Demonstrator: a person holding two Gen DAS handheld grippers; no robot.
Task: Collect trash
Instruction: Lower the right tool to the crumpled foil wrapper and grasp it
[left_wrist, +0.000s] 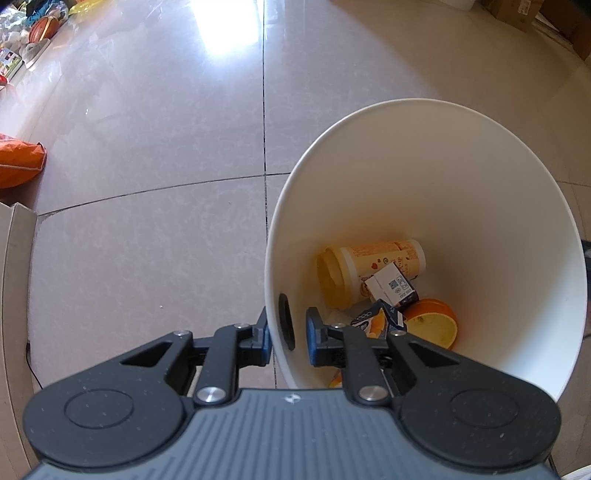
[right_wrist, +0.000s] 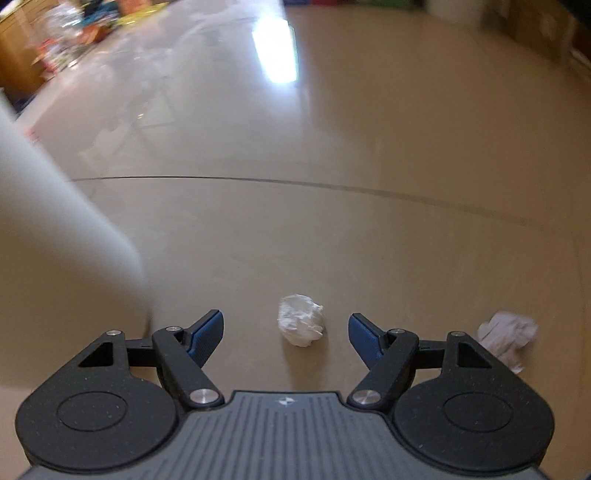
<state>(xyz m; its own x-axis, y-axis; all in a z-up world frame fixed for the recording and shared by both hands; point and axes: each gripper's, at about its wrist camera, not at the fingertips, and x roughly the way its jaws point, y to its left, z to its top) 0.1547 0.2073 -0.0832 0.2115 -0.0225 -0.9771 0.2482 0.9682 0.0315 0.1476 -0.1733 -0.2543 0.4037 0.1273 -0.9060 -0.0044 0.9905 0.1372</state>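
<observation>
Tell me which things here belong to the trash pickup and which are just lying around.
Part of the job:
- white bin, gripped at its rim by the left gripper
- crumpled white paper, between the right gripper's open jaws
- second crumpled paper, off to the right

Just lying about:
- basketball
- orange bag
- cardboard boxes

Bright glare on the floor (left_wrist: 229, 40); right view motion-blurred, edges bowed.

Home: tiled floor (left_wrist: 147, 147), basketball (left_wrist: 43, 28)
</observation>
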